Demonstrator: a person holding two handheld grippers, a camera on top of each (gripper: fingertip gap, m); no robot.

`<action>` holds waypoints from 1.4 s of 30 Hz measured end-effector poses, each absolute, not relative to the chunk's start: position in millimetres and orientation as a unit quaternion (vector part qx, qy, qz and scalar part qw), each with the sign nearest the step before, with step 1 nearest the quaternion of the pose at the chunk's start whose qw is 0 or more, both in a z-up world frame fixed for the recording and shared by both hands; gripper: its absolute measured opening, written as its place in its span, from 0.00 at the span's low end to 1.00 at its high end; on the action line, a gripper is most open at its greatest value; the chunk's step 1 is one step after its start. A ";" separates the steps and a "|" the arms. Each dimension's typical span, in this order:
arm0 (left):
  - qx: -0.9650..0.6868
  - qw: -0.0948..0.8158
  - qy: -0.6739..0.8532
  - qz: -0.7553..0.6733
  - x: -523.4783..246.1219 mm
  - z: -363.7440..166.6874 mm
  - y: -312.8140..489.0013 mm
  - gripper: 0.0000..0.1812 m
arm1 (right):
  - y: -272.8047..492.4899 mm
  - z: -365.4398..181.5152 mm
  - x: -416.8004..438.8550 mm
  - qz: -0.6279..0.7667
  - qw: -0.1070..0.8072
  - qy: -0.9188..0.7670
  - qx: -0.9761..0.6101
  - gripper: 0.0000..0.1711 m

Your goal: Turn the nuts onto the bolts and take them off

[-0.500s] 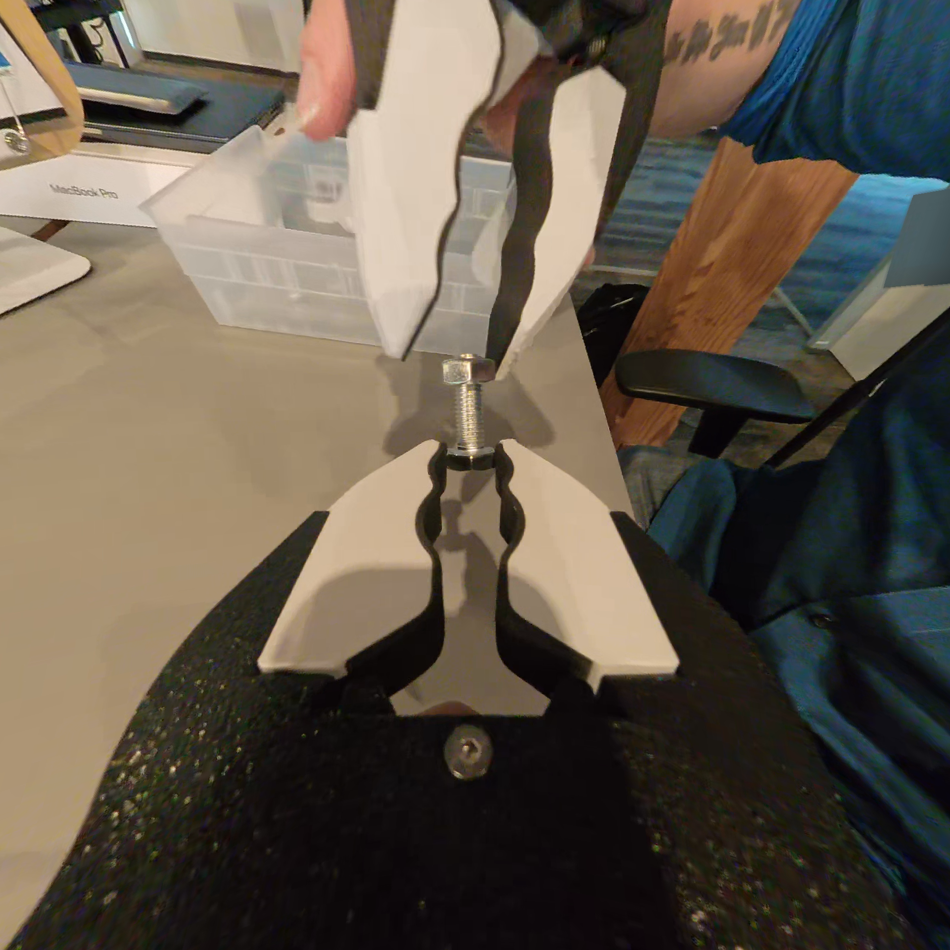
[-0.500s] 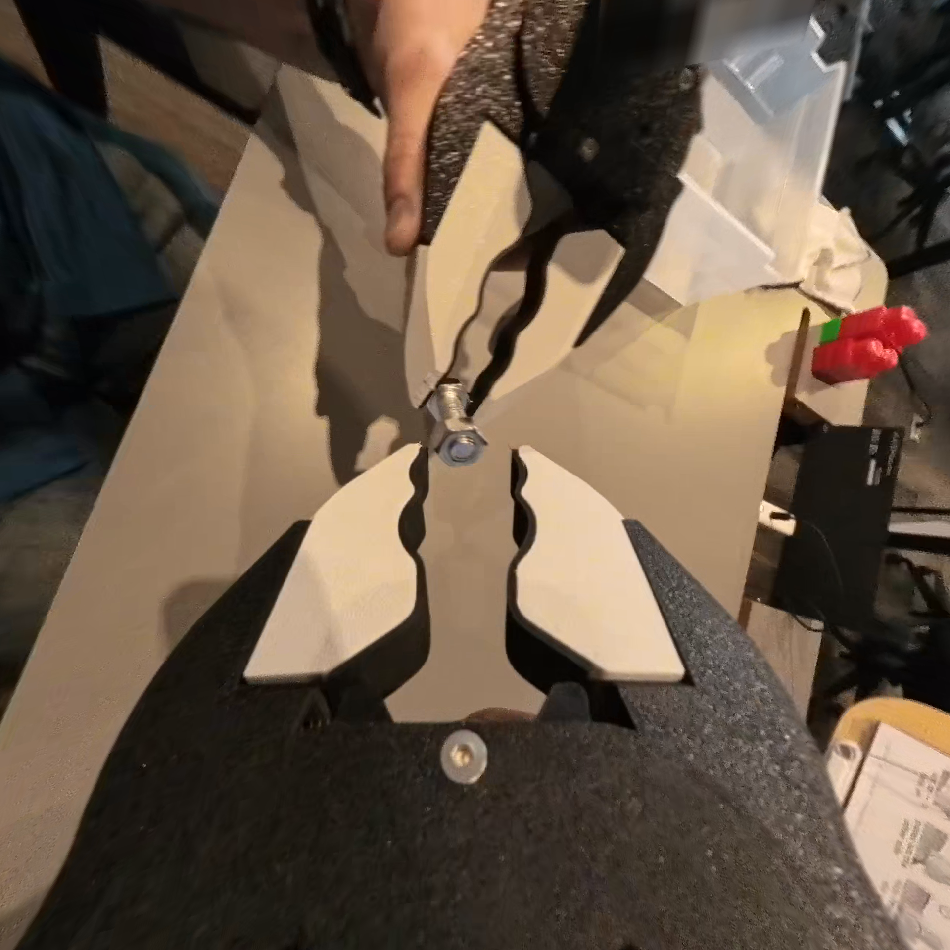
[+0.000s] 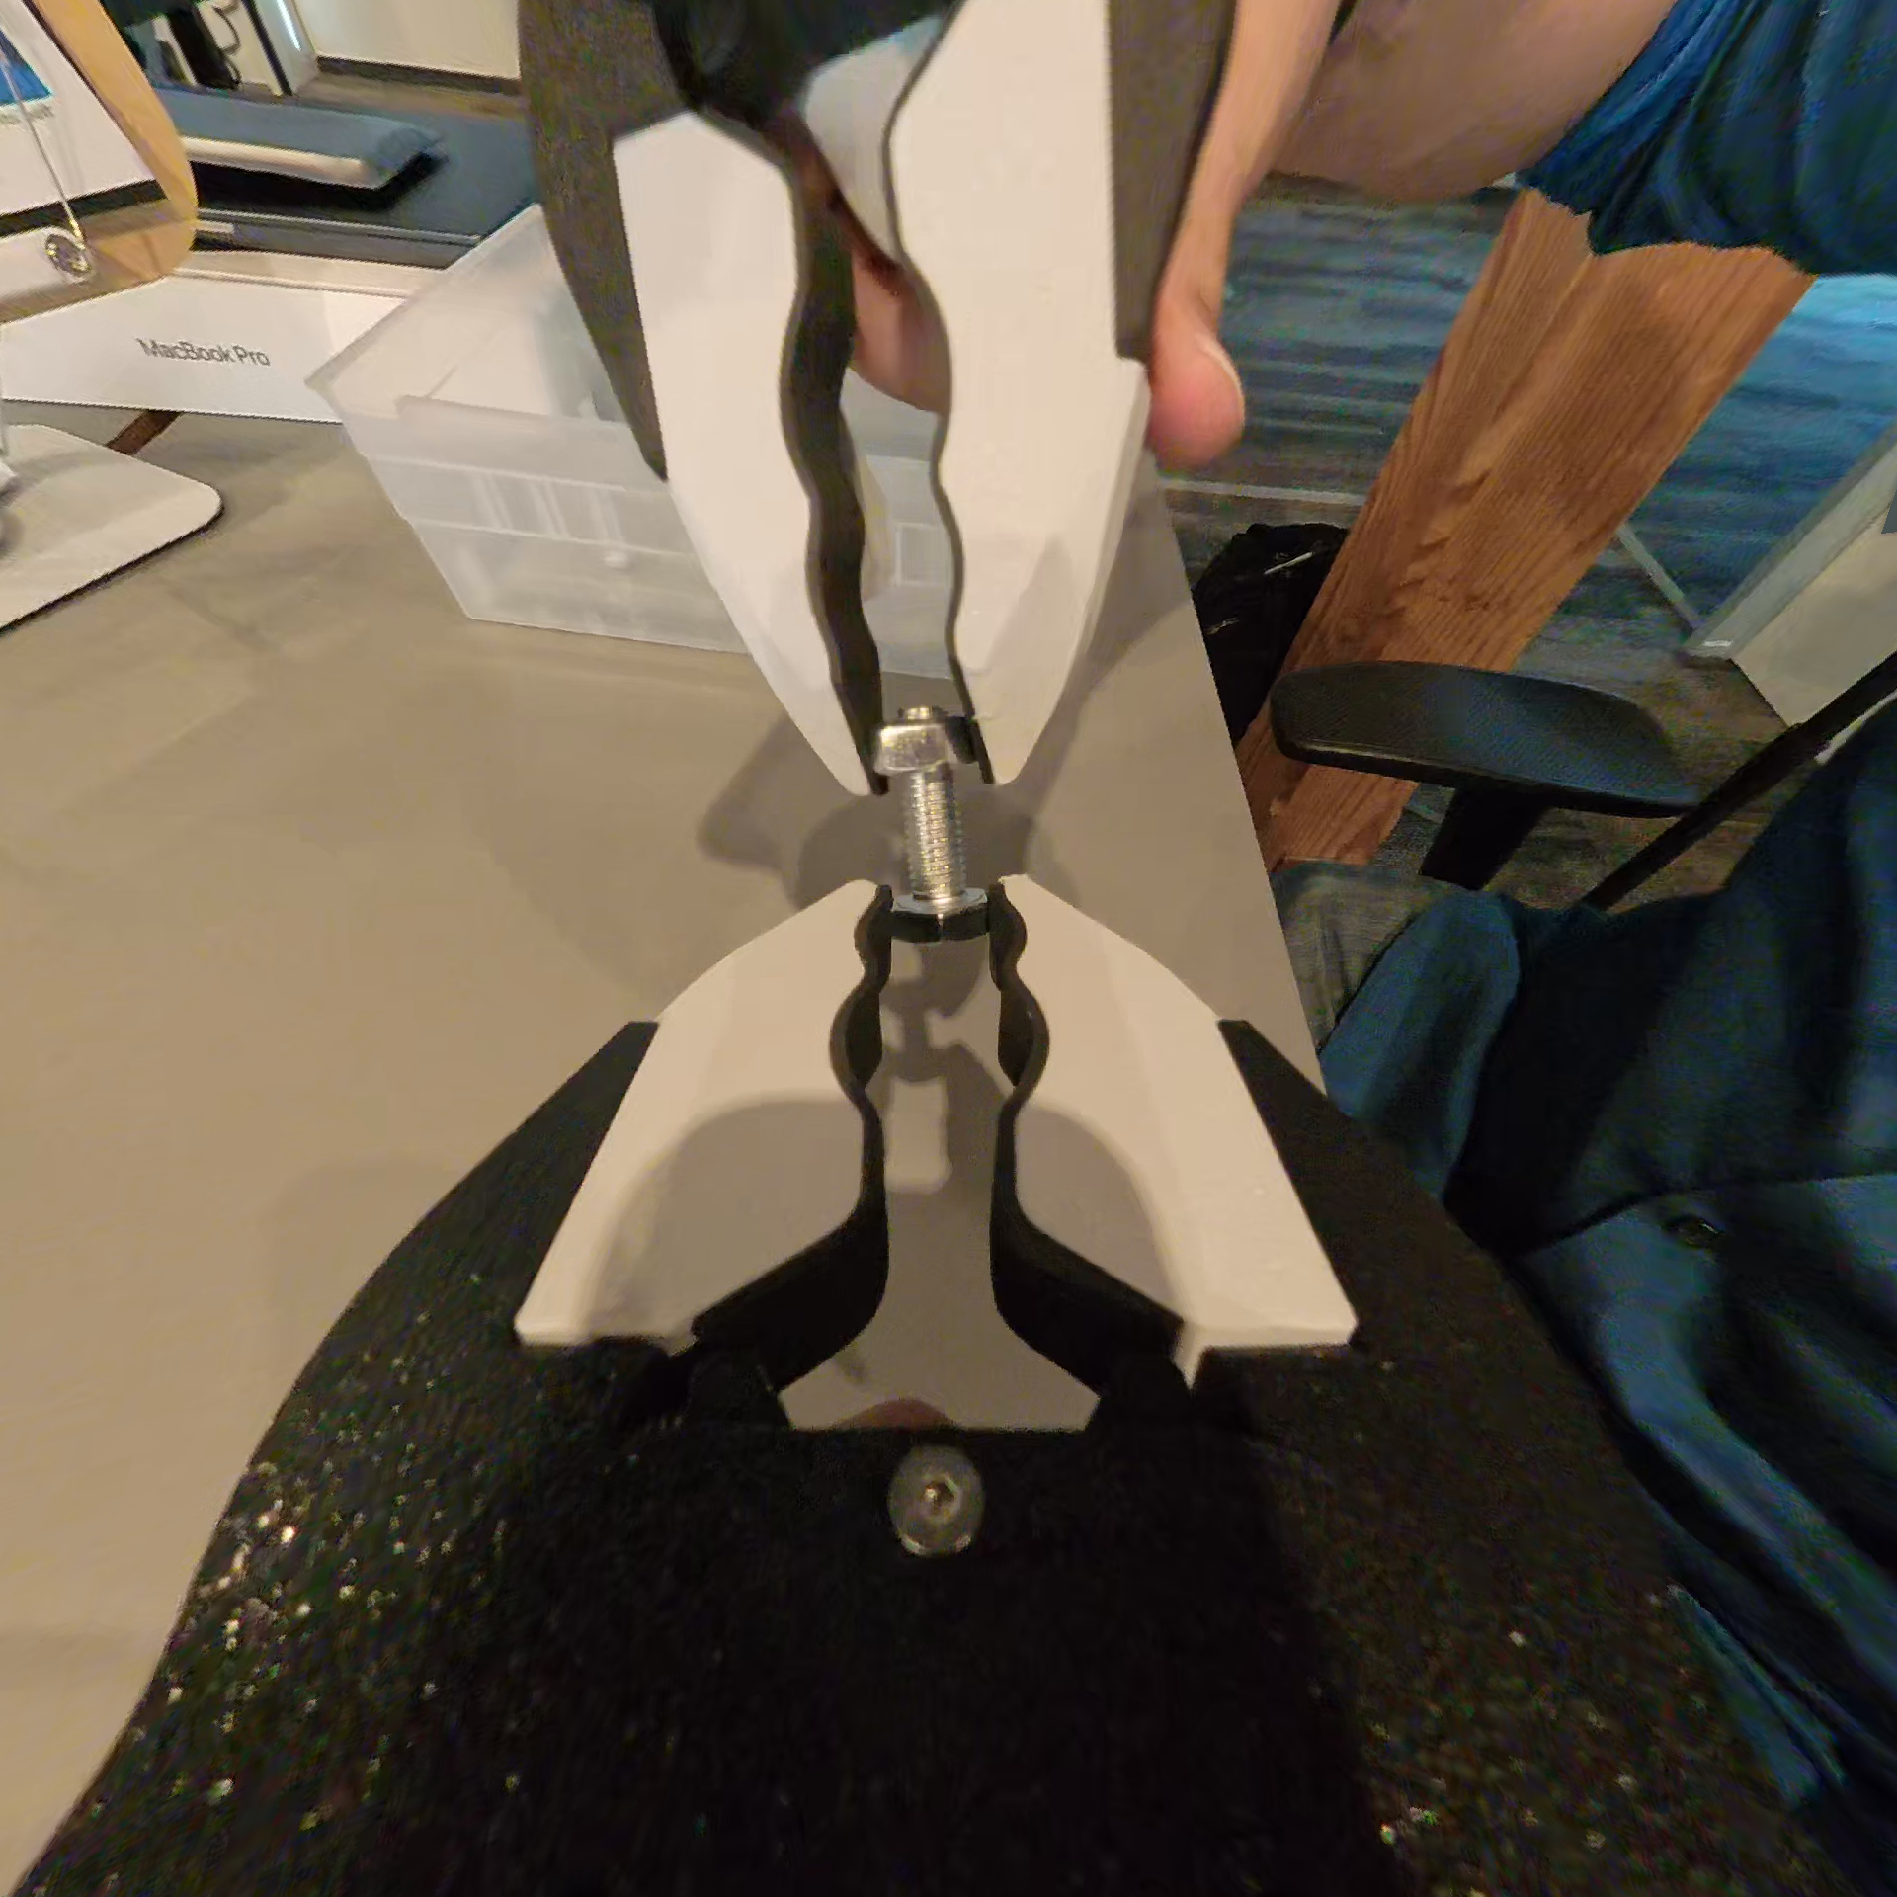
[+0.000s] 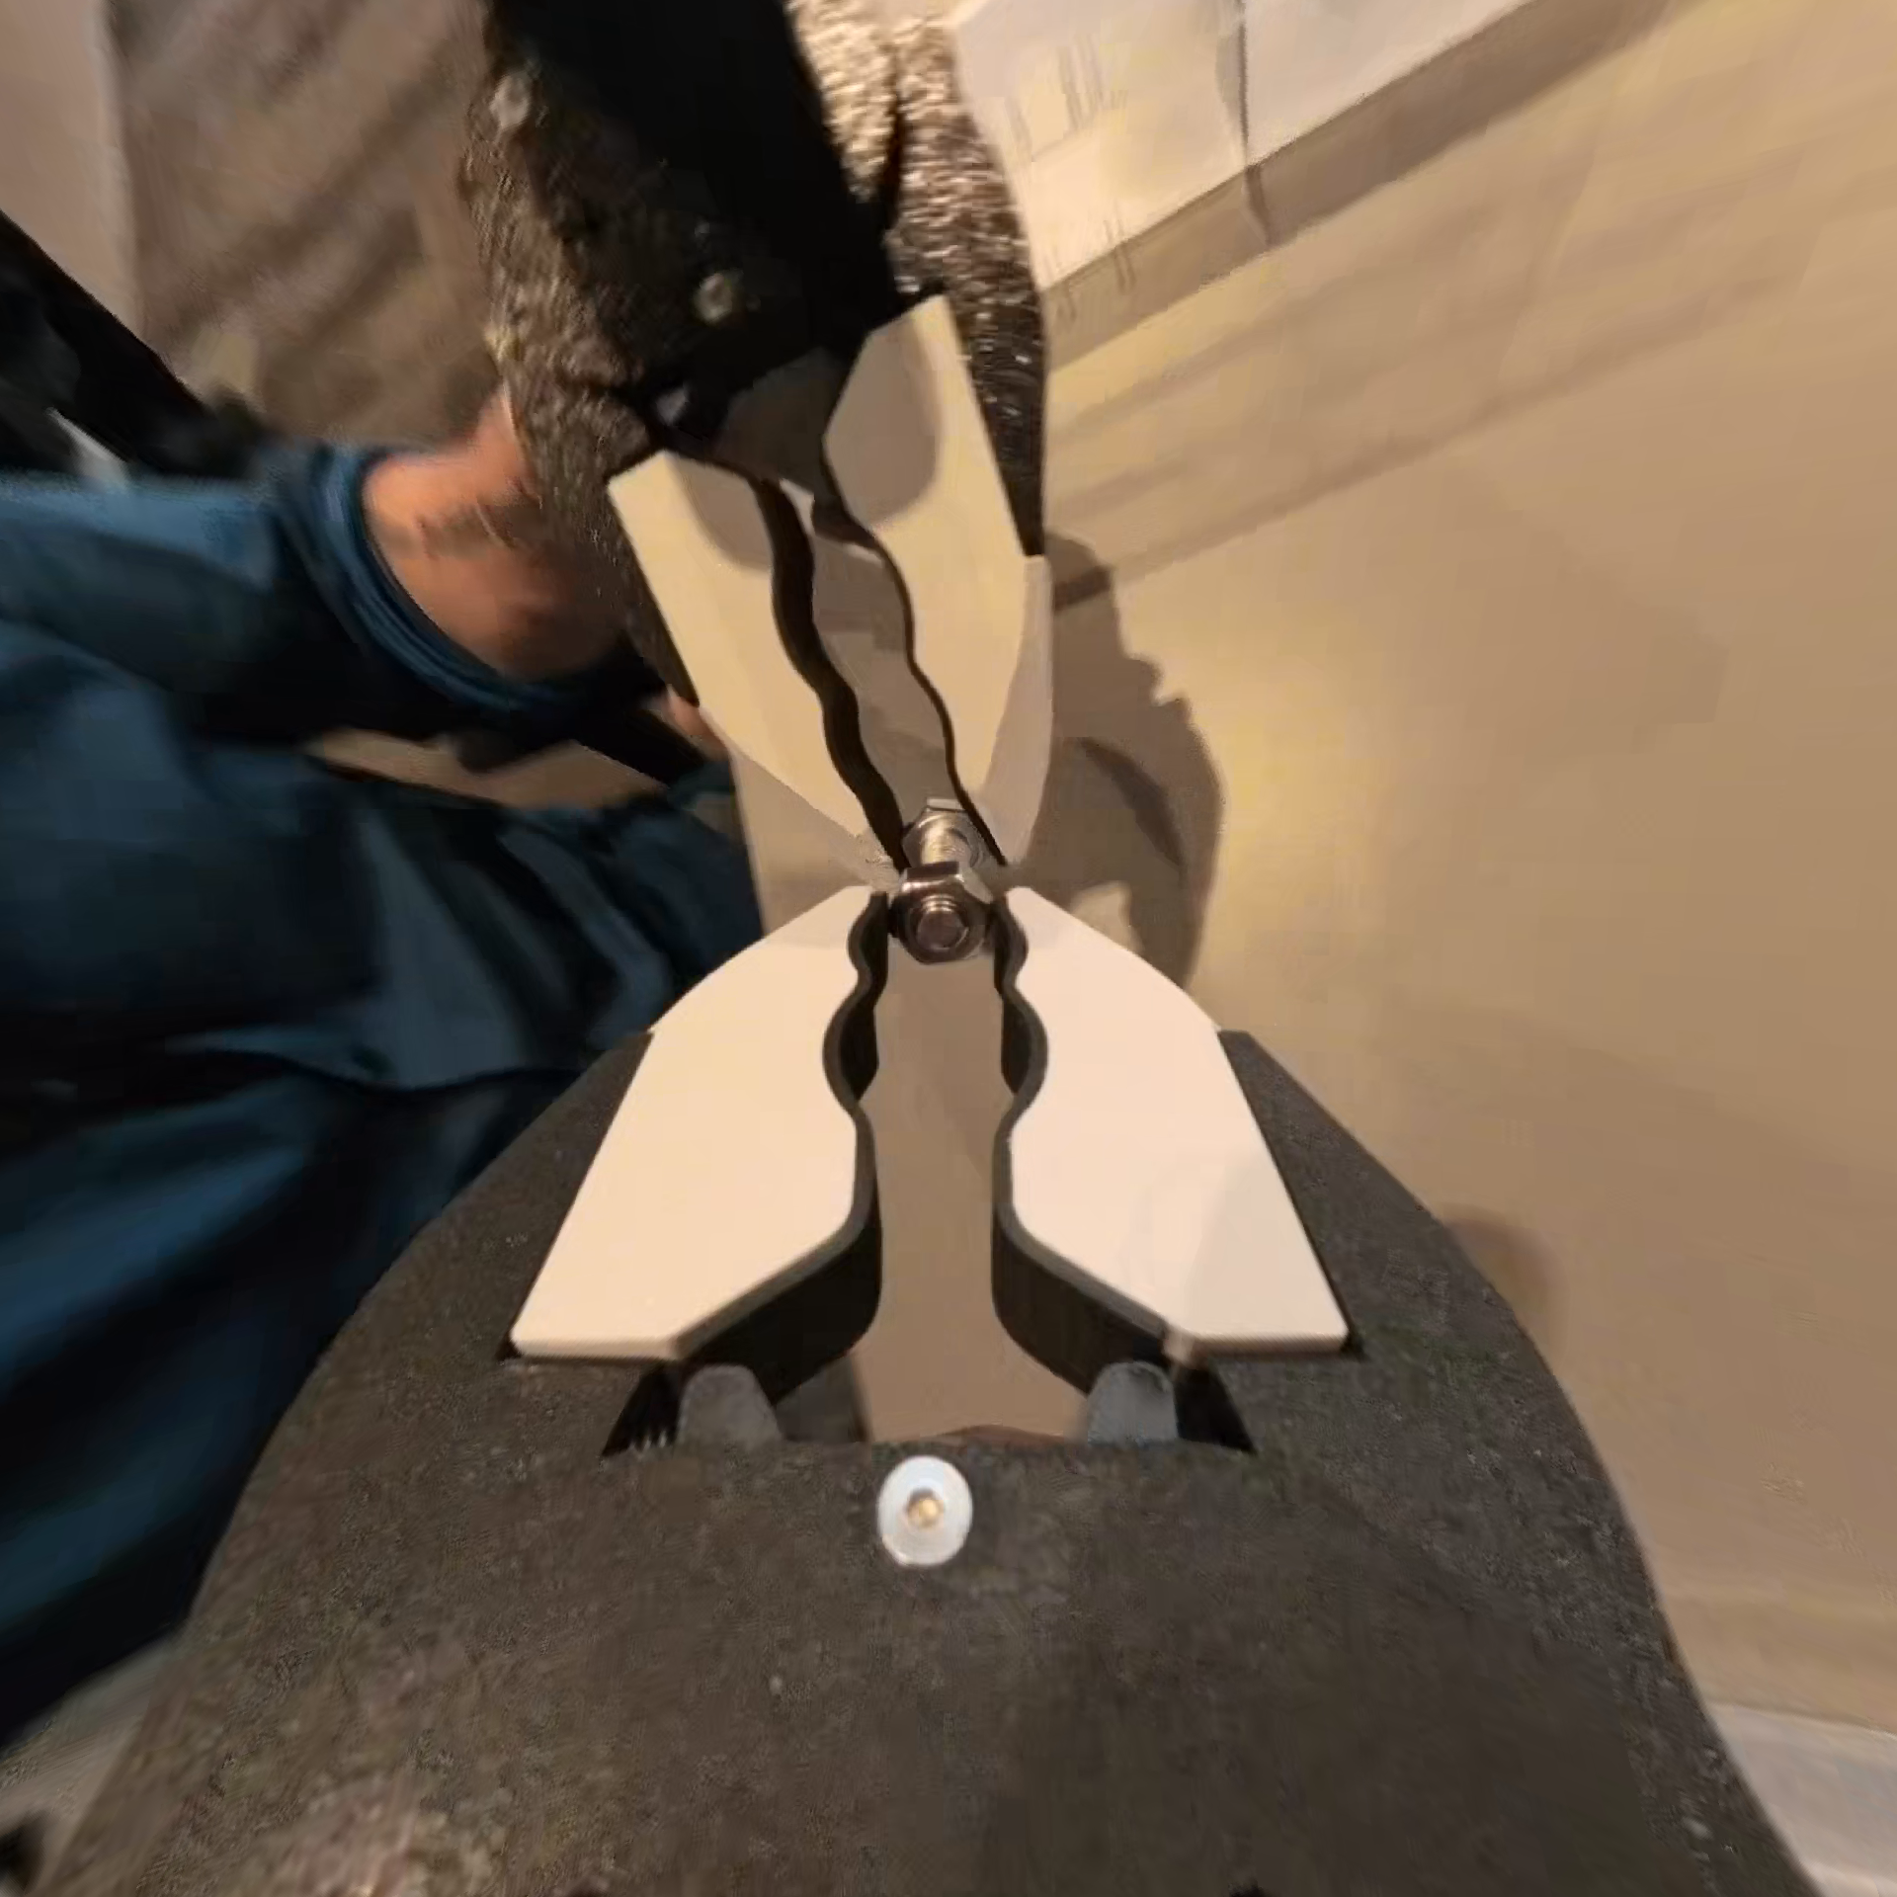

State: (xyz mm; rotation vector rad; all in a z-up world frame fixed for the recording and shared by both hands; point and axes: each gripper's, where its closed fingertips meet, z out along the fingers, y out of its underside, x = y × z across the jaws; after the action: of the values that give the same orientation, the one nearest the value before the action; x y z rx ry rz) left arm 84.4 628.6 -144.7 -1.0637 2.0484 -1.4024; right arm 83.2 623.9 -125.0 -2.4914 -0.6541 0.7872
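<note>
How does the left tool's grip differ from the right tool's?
The left tool clamps the bolt head; the right tool clamps the nut at the threaded end. The bolt head looks dark in shadow; the nut looks bright silver. Both tools are shut, gripping with their tips, facing each other along the bolt.

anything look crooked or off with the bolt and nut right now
Nothing stands out. The bolt runs straight between the tools: left tool grips its head, right tool grips the nut at the far end.
</note>
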 end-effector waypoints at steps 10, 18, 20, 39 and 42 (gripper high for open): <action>-0.392 0.259 0.766 -0.439 90.5 -154.3 630.9 0.09 | 621.4 -130.3 83.5 0.539 0.130 -0.040 -0.831 0.12; -0.394 0.241 0.743 -0.484 87.9 -147.2 634.9 0.09 | 636.9 -111.5 101.6 0.301 0.302 -0.266 -0.865 0.22; -0.391 0.233 0.738 -0.497 86.6 -145.2 633.6 0.10 | 639.2 -109.0 110.5 0.174 0.341 -0.368 -0.847 0.22; -0.391 0.260 0.744 -0.475 89.7 -144.7 638.6 0.10 | 628.8 -120.7 90.2 0.185 0.289 -0.371 -0.863 0.10; -0.400 0.289 0.760 -0.423 89.8 -150.2 642.1 0.09 | 630.5 -125.8 92.2 0.253 0.248 -0.250 -0.901 0.10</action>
State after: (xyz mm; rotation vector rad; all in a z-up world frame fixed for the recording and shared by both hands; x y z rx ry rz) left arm 89.8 642.1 -150.2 -1.0666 2.0279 -1.1290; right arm 92.2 630.5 -125.8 -2.4561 -0.6808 0.6886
